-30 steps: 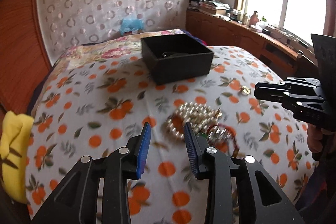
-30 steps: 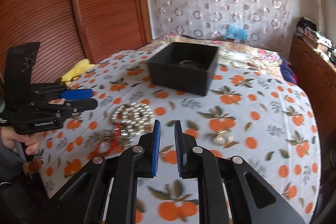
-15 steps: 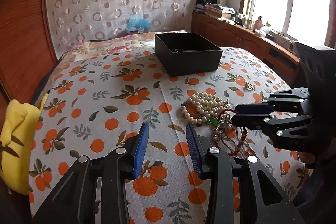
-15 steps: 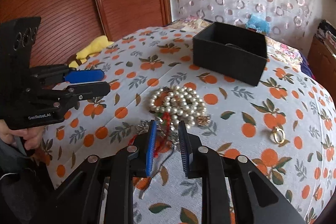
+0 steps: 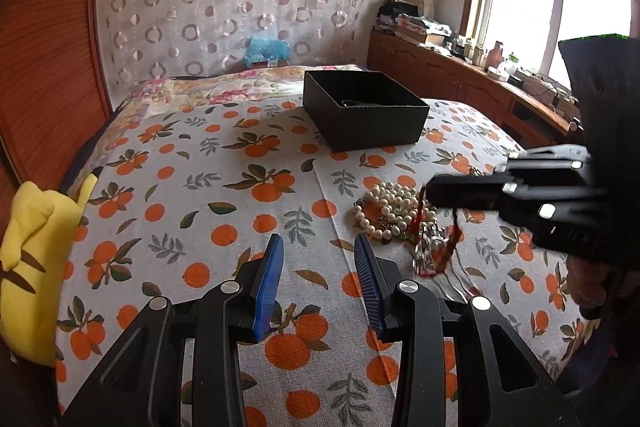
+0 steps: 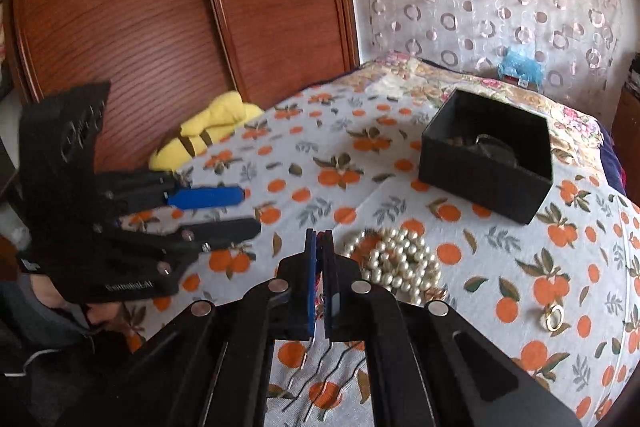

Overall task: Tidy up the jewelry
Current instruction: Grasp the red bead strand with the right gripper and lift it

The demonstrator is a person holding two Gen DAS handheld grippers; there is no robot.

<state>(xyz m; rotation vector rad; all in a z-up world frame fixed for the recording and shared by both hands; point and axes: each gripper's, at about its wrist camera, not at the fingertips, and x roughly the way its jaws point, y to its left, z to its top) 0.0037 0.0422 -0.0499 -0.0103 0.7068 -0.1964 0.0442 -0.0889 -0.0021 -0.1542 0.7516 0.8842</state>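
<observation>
A black open box (image 5: 364, 115) (image 6: 486, 155) stands on the bed with some jewelry inside. In front of it lies a coil of pearl necklace (image 5: 390, 207) (image 6: 394, 261). My right gripper (image 6: 319, 239) (image 5: 430, 191) hovers just over the pile, its jaws closing the last bit onto a red bead string (image 5: 416, 223). The string hangs down to a silvery tangle (image 5: 430, 255). Thin dark strands (image 6: 298, 381) trail under the fingers. A gold ring (image 6: 554, 317) lies apart on the right. My left gripper (image 5: 320, 259) (image 6: 240, 211) is open over bare cloth, left of the pile, holding nothing.
The bed has an orange-print cover (image 5: 224, 187). A yellow plush (image 5: 36, 267) (image 6: 204, 131) lies at its edge by the wooden wardrobe (image 6: 140, 7). A cluttered wooden counter (image 5: 472, 79) runs under the window. A blue item (image 5: 266, 49) sits at the headboard.
My right gripper swung over to the jewelry pile, closed on the red bead string and raised it a little. The left gripper stayed open and shifted slightly away from the pile.
</observation>
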